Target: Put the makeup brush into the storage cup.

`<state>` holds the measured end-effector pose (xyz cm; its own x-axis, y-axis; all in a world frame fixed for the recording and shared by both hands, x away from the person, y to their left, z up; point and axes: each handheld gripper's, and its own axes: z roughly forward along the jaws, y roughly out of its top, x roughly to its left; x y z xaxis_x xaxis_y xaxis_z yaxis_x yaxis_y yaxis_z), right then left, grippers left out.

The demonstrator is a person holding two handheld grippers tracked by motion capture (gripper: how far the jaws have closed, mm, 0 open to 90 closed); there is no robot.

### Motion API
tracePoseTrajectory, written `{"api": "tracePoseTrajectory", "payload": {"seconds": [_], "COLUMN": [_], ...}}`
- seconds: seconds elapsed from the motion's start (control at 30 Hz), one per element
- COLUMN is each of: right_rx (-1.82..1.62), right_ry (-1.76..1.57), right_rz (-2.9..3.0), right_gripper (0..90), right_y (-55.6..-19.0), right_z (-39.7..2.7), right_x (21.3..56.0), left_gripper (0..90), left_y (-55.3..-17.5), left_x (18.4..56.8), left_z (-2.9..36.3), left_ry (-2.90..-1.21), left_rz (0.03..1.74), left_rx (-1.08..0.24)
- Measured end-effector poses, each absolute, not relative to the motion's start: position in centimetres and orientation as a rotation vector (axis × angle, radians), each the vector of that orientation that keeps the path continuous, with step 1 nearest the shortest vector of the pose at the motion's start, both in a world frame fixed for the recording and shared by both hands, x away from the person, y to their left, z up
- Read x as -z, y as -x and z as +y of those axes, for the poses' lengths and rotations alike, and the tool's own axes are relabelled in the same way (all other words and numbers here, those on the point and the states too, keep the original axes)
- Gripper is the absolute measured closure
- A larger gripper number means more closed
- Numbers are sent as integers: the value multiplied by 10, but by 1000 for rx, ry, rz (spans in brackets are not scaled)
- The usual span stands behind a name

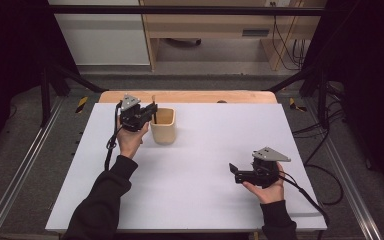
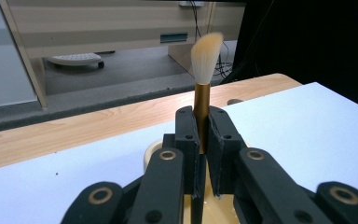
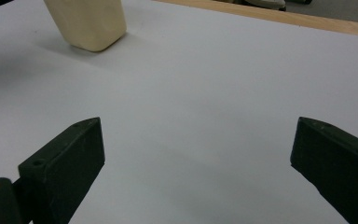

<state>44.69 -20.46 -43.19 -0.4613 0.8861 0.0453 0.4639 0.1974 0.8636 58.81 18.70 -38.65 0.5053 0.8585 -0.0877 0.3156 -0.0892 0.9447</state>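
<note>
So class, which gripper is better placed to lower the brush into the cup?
Left. The left gripper is shut on the brush above the cup; the right gripper is open, far off.

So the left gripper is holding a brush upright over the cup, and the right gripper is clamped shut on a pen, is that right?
Not quite. The right gripper holds nothing: the right gripper view shows its jaws wide apart over bare table. The left gripper does hold the brush upright over the cup.

A white sheet (image 1: 205,165) covers the wooden table (image 1: 190,96); behind stands a pale wooden cabinet (image 1: 205,25) with cables (image 1: 280,55).
</note>
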Motion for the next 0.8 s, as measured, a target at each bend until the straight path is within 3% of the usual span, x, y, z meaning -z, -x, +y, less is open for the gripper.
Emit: {"api": "tracePoseTrajectory", "payload": {"seconds": [0.8], "right_rx": [-1197], "right_ry": [-1258], "right_rz": [2008], "right_gripper": [35], "right_y": [-447], "right_z": [-204], "right_x": [432], "left_gripper": [827], "left_y": [-581], "left_x": [409], "left_z": [188], "left_ry": [-1693], "left_rz": [1028], "left_rx": [-604]}}
